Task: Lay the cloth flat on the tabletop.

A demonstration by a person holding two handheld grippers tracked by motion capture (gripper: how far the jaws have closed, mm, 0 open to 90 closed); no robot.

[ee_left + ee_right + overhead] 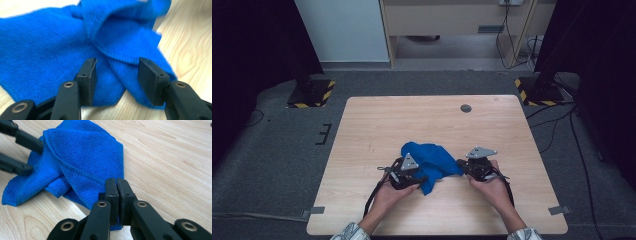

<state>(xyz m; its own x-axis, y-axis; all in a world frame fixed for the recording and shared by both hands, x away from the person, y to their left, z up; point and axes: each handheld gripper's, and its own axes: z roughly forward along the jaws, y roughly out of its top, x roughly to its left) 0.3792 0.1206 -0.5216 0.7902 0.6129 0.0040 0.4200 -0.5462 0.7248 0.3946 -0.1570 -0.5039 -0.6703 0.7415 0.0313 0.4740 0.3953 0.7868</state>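
Tongs (117, 192) pinching nubbly blue cloth (85, 157)

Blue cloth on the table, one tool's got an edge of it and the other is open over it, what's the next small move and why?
Probably close the left tool on the fold between its pads. Its jaws stand apart over the blue cloth, gripping nothing, while the right tool is shut on the cloth's near edge. With both ends held, the bunched cloth could be lifted or spread.

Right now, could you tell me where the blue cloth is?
In the high view, the cloth lies bunched on the table's near half, between the left tongs and right tongs.
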